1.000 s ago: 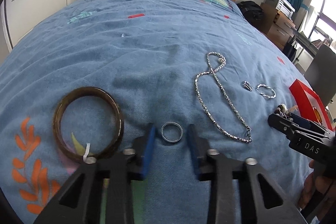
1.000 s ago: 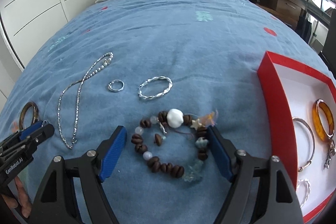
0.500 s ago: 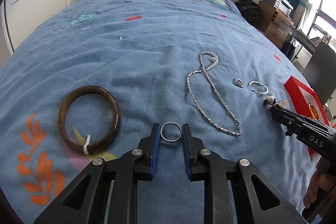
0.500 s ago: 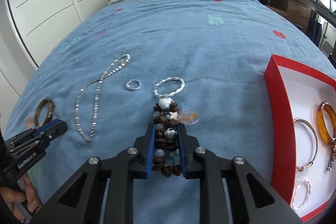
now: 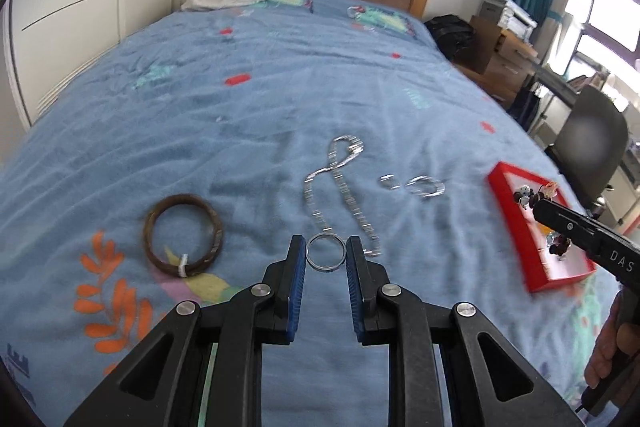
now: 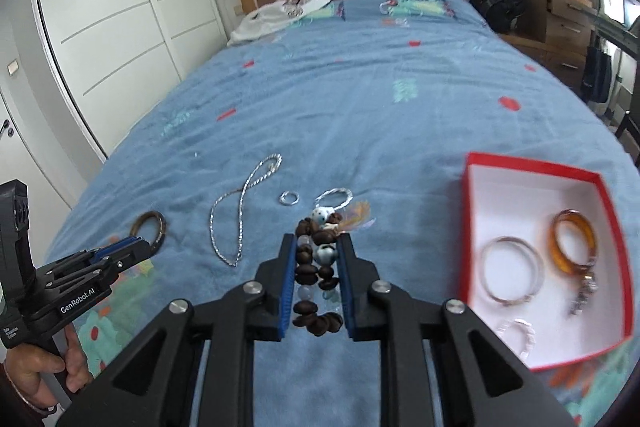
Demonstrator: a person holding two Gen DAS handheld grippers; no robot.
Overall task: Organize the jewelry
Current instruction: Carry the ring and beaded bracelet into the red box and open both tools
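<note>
Status: we're roughly halfway, judging by the layout. The red cardboard box with white lining (image 6: 468, 227) already holds an amber translucent bangle (image 6: 575, 242), a plain silver bangle (image 6: 512, 274), a small dangly charm piece (image 6: 584, 297) and a twisted silver bracelet (image 6: 516, 341).

In hand now: our left gripper (image 5: 326, 254) is clamped on a thin silver ring (image 5: 325, 253), held by its rim between the blue pads, apparently lifted off the blue bedspread (image 5: 248, 131). Our right gripper (image 6: 318, 255) is closed on the brown-bead bracelet with pale glass beads (image 6: 318, 267); in the left view it hangs over the box.

Remaining on the bedspread: dark brown wooden bangle (image 5: 182, 235), long silver chain necklace (image 5: 340, 187), small silver ring (image 6: 289, 198), twisted silver bangle (image 6: 334, 198). Four pickups left after these two drops.
</note>
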